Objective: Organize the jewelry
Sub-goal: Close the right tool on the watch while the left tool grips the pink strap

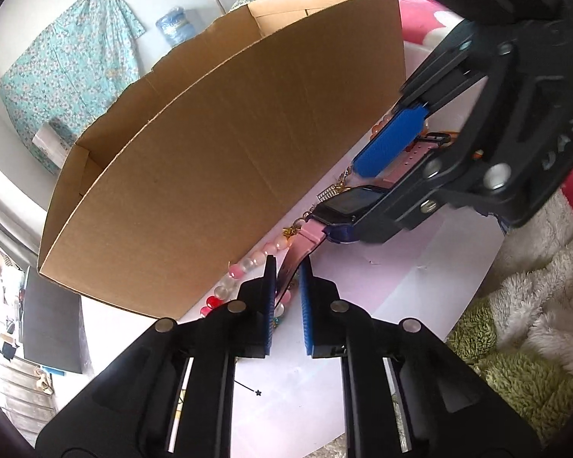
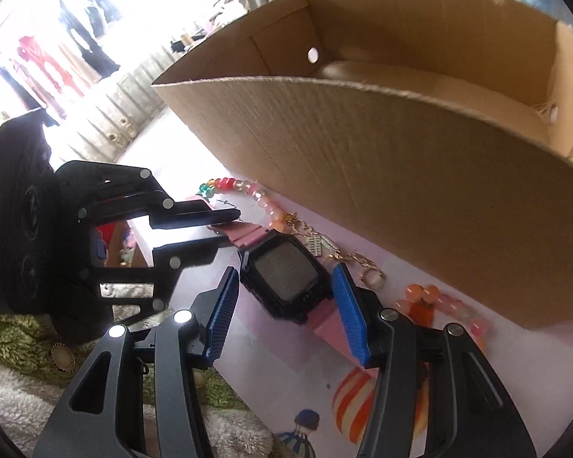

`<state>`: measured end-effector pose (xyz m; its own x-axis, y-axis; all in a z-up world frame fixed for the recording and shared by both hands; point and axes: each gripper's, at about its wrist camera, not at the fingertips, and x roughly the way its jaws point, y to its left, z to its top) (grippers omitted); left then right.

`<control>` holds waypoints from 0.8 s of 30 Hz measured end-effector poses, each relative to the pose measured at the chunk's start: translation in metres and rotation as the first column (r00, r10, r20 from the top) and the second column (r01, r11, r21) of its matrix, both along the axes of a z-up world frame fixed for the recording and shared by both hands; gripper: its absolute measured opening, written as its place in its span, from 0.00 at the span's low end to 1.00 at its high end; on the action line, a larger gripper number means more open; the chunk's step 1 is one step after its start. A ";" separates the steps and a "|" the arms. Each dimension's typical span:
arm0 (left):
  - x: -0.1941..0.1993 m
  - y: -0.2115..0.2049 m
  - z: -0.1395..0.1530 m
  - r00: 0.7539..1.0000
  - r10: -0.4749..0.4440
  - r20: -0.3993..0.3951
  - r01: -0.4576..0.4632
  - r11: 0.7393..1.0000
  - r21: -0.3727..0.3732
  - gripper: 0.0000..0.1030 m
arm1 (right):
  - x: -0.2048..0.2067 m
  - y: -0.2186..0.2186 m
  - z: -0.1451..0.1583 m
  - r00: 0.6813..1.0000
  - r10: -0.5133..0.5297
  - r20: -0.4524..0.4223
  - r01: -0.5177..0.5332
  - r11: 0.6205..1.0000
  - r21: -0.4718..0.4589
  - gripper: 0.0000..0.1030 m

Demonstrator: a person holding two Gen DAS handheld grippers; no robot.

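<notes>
A pink-strapped watch with a black square face (image 2: pixel 282 273) lies on a pale pink board beside an open cardboard box (image 2: pixel 382 145). My left gripper (image 1: pixel 288 265) is closed on one end of the watch strap (image 1: pixel 290 267); it also shows in the right wrist view (image 2: pixel 225 234). My right gripper (image 2: pixel 282 297) is open, its blue pads on either side of the watch face; in the left wrist view (image 1: pixel 363 198) it reaches in from the right. A beaded bracelet (image 2: pixel 248 191) and a gold charm chain (image 2: pixel 336 252) lie along the box.
The box's near wall (image 1: pixel 217 175) stands close behind the jewelry. Orange and pink beads (image 2: pixel 435 305) lie to the right. A fluffy green and white rug (image 1: pixel 523 324) surrounds the board (image 1: pixel 420 274). A pearl brooch (image 2: pixel 62 357) sits on the rug.
</notes>
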<state>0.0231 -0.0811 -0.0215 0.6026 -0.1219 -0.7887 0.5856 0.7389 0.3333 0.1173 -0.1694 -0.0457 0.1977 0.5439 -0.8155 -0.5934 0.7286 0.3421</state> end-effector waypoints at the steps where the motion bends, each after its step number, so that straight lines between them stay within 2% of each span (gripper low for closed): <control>1: -0.002 0.007 -0.002 1.000 -0.001 -0.003 0.001 1.000 -0.004 0.11 | -0.006 -0.003 0.003 0.999 -0.014 0.030 0.015 1.000 -0.026 0.49; 4: -0.001 0.012 -0.001 1.000 0.001 -0.019 -0.001 1.000 -0.023 0.11 | -0.021 -0.010 0.008 0.994 -0.037 0.100 0.048 0.992 -0.116 0.49; 7: 0.009 0.013 -0.001 1.000 0.001 -0.025 -0.002 0.999 -0.035 0.10 | -0.031 -0.010 0.005 0.990 -0.012 0.143 0.040 0.981 -0.191 0.49; 12: 0.014 0.017 -0.001 0.999 0.014 -0.036 -0.016 0.997 -0.072 0.10 | -0.053 0.011 -0.006 0.963 0.102 0.250 -0.003 0.931 -0.366 0.46; 13: 0.015 0.019 -0.001 0.999 0.016 -0.036 -0.018 0.997 -0.078 0.10 | -0.057 0.015 -0.007 0.955 0.112 0.276 0.000 0.926 -0.377 0.44; 15: 0.015 0.020 -0.001 0.999 0.022 -0.032 -0.025 0.995 -0.093 0.09 | -0.057 0.017 -0.007 0.953 0.098 0.288 0.019 0.926 -0.377 0.26; 18: 0.011 0.022 0.000 0.999 0.032 -0.015 -0.033 0.994 -0.101 0.05 | -0.058 0.013 -0.005 0.946 0.052 0.319 0.075 0.925 -0.373 0.10; 21: 0.005 0.022 0.006 0.999 0.032 0.012 -0.031 0.993 -0.117 0.02 | -0.063 0.008 0.005 0.932 -0.013 0.361 0.141 0.934 -0.329 0.05; 24: -0.002 0.023 0.023 0.997 0.046 0.059 -0.036 0.986 -0.160 0.02 | -0.074 0.007 0.022 0.903 -0.045 0.427 0.194 0.930 -0.312 0.04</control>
